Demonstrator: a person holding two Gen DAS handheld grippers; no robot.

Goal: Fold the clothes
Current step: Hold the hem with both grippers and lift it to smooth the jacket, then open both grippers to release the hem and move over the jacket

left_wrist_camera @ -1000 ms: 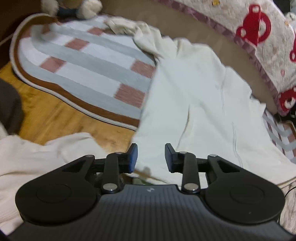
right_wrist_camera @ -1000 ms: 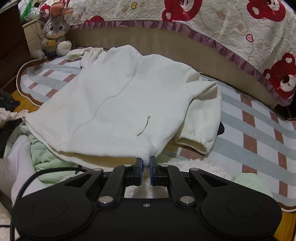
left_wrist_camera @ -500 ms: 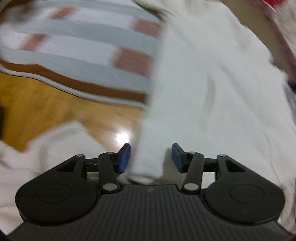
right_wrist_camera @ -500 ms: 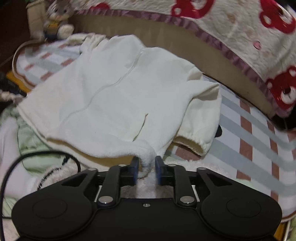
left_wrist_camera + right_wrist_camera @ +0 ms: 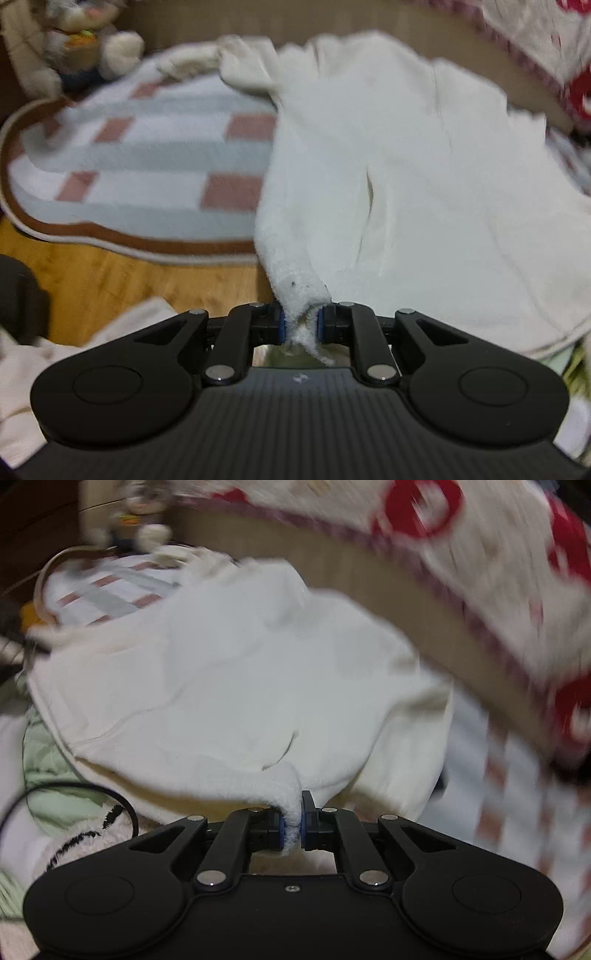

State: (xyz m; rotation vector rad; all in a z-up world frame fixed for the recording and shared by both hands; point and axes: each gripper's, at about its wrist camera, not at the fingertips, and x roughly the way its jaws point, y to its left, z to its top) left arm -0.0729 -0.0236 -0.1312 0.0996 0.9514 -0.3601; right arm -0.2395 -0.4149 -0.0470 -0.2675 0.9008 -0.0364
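Both grippers are pinching the near hem of a cream fleece jacket (image 5: pixel 424 177), which is lying spread across the middle and right of the left wrist view, over a striped rug (image 5: pixel 147 162) that is filling the left half of that frame. In the left wrist view, the left gripper (image 5: pixel 301 325) is sitting at the lower centre with its blue pads nearly together, a bunched corner of the hem squeezed between them and drawn up into a ridge. In the right wrist view, the right gripper (image 5: pixel 293 825) is likewise clamping a thin tuft of the hem at the lower centre, and the jacket (image 5: pixel 236 686) is fanning away toward the upper left, where a plush rabbit (image 5: pixel 136 520) is sitting; its sleeve is folded in along the right edge near a bear-print quilt (image 5: pixel 480 554). Judging from this, the step in hand is a two-corner grasp of the hem, fit for lifting it and carrying it over toward the collar end. Such a move is calling for both grips holding evenly, the corners rising together, and the sleeve staying tucked. Blur in both views is making finer detail hard to read.
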